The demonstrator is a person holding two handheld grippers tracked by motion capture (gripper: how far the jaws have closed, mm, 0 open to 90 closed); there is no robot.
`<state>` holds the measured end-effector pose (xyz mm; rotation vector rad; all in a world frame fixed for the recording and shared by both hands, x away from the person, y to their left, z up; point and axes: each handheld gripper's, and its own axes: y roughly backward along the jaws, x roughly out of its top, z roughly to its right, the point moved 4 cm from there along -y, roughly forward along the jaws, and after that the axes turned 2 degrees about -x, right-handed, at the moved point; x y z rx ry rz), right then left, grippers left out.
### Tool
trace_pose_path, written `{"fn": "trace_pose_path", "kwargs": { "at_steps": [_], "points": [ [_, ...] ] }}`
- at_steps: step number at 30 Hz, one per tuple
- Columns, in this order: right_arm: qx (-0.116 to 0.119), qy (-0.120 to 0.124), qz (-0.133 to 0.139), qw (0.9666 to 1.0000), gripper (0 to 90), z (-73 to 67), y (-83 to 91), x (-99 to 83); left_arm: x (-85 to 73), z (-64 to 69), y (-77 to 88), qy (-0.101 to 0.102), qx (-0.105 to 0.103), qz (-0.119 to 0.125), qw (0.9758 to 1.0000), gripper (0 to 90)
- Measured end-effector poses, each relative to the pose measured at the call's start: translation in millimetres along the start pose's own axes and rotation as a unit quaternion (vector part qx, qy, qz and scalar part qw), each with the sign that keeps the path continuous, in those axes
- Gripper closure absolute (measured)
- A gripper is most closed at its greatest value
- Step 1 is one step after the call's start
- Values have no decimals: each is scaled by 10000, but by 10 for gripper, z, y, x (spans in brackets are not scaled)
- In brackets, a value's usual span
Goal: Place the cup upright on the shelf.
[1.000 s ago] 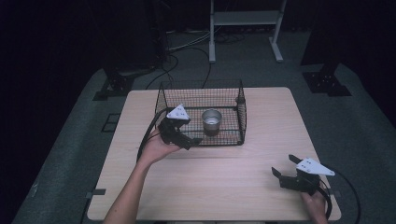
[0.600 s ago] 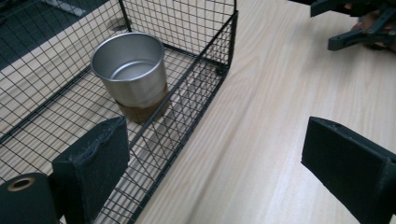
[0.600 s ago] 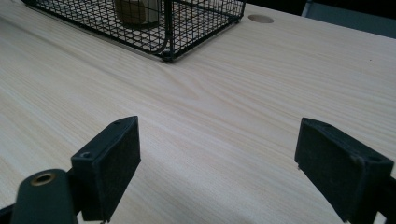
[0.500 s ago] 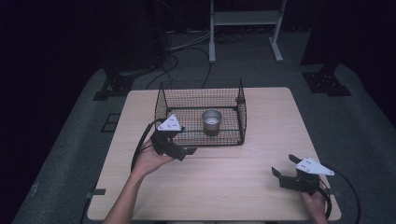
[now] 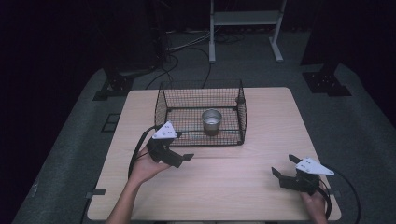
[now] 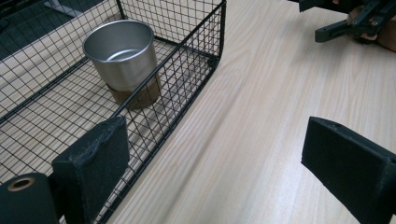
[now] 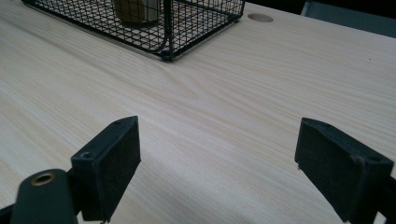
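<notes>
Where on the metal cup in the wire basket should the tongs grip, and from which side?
Grip the metal cup by its rim, coming from above: it stands upright with its mouth open, and the wire basket walls block a sideways approach.

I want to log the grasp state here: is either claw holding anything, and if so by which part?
Nothing is held. The left claw stands open over bare table beside the wire basket, the right claw open too. The metal cup sits untouched inside the basket.

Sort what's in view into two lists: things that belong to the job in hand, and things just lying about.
In the job:
- shiny metal cup
- black wire-mesh basket holding it
- left gripper, jaws open, beside the basket

Lying about:
- right gripper, open, idle on the pale wooden table
- white metal stand behind
</notes>
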<state>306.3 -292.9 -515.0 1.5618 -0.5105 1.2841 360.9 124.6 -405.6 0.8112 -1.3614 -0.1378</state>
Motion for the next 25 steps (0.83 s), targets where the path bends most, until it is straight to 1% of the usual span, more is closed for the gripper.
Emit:
{"fn": "trace_pose_path", "kwargs": {
  "at_steps": [3,6,7,11,12,15,18,25],
  "points": [
    [-3,3,1,10000,135,0,0,0,-39,27,17,35,-35,49,10000,68],
    [-4,6,3,10000,135,0,0,0,-112,73,38,50,-22,100,9999,68],
    [-4,6,3,10000,135,0,0,0,-112,73,38,50,-22,100,9999,68],
    [-4,5,0,10000,135,-1,-1,0,-193,125,54,49,52,125,9999,68],
    [-6,7,-3,10000,135,-1,-1,0,-218,146,63,72,55,186,9998,68],
    [-1,44,-28,10000,135,-9,-4,0,-243,168,78,98,35,223,9997,68],
    [-2,53,-37,10000,135,-12,-6,-1,-291,218,103,198,-9,395,9990,67],
    [3,7,-7,10000,135,-1,-3,0,-456,337,142,290,36,545,9981,67]
  ]
}}
